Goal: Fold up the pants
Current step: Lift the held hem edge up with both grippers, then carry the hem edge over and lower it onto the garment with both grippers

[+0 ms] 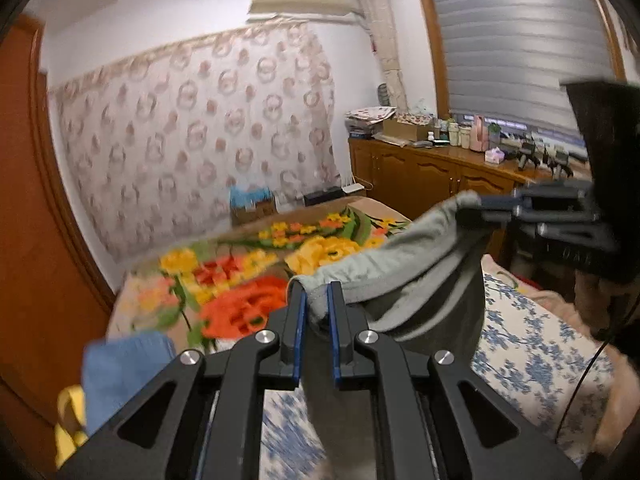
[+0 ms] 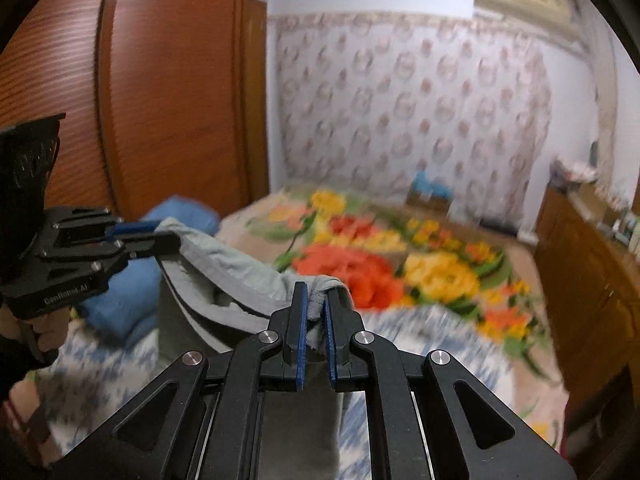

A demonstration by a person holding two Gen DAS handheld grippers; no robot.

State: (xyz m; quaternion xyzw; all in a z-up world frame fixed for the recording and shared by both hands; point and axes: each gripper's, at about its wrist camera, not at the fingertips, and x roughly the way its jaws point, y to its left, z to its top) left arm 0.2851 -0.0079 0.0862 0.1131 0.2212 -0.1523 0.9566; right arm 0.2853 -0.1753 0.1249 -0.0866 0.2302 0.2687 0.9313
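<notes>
Bedroom surroundings frame the work: a bed (image 1: pixel 532 344) under a blue-and-white floral sheet, with a bright flowered blanket (image 2: pixel 400 268) spread over its far part, patterned wallpaper behind and a wooden wardrobe (image 2: pixel 168 92) to one side. Above the sheet hang the grey pants (image 1: pixel 384 264), held up by their top edge and sagging in a slack curve between the two tools. The left gripper (image 1: pixel 317 300) has its jaws pressed together on one corner of that edge, and the right gripper (image 2: pixel 316 304) pinches the other corner the same way; each is also visible from the opposite camera, clamped on the cloth. Both grips take only a narrow strip of hem, so a quick swing or a tug apart could likely pull a corner free and drop the garment in a heap. The slack middle may also land bunched or twisted if it is lowered without being drawn taut first. A folded blue cloth (image 2: pixel 132 292) lies on the bed just beside the hanging fabric, and something yellow (image 1: pixel 70 420) sits near it; either could catch the trailing legs. A cluttered wooden sideboard (image 1: pixel 432 168) stands well apart beneath the shuttered window
</notes>
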